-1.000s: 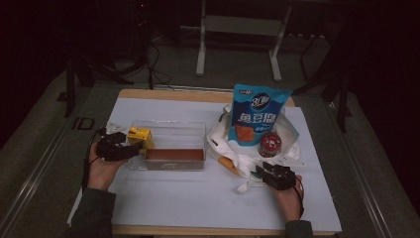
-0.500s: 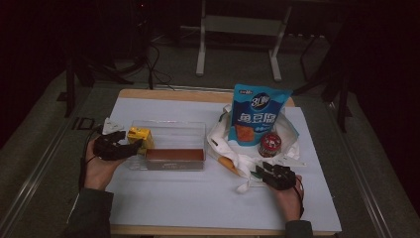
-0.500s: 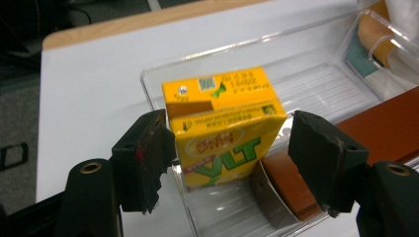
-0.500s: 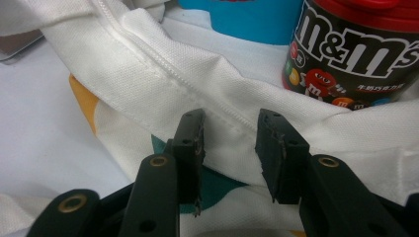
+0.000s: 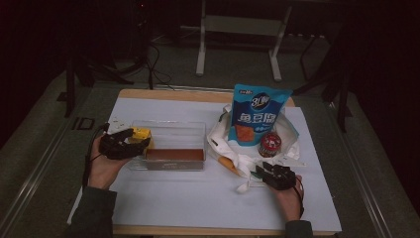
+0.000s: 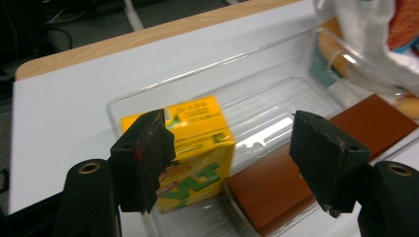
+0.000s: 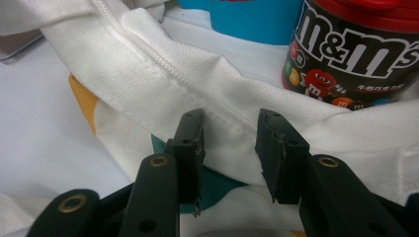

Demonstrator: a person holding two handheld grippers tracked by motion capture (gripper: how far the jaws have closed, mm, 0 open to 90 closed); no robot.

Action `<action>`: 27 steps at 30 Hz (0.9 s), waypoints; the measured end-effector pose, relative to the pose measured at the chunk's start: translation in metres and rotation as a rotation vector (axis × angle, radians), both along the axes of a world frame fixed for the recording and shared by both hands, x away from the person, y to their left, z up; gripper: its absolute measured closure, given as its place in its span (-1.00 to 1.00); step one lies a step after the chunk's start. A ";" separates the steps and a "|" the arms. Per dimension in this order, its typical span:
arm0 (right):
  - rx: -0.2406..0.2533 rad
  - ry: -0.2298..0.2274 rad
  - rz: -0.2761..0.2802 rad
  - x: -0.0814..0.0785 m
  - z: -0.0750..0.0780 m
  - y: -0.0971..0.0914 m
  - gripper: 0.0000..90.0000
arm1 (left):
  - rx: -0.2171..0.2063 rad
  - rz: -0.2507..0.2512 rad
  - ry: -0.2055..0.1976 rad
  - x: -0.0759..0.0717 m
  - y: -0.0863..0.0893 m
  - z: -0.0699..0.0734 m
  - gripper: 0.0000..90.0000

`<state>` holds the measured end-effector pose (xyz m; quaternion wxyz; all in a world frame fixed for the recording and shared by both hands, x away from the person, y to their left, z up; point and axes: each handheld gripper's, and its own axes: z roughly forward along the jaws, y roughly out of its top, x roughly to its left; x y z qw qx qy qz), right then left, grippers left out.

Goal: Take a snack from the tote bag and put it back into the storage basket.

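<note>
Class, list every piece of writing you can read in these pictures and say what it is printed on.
"m&m's": white letters on the dark candy tub with the red lid.
"3" and large white Chinese characters on the blue snack bag: blurred, not read with certainty.
Green lettering on the yellow drink carton: turned and blurred, unreadable.

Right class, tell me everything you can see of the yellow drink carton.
The yellow drink carton is a small box, cardboard by the look, printed with green lettering. It stands inside the clear plastic bin, at the end beside the left gripper, next to a brown block. The gripper's open jaws flank it without pressing on it.
</note>
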<state>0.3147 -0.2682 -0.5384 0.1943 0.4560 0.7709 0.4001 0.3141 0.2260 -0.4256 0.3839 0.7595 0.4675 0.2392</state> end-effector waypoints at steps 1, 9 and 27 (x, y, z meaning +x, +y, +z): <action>0.000 0.000 0.000 0.000 0.000 0.000 0.41 | -0.004 -0.007 -0.001 0.000 -0.002 0.001 -0.31; 0.001 0.007 0.000 0.001 0.000 0.000 0.41 | -0.012 -0.080 -0.004 0.000 -0.025 0.001 -0.37; -0.021 0.037 -0.021 0.003 0.005 0.003 0.39 | -0.073 -0.226 0.003 -0.007 -0.057 -0.011 -0.57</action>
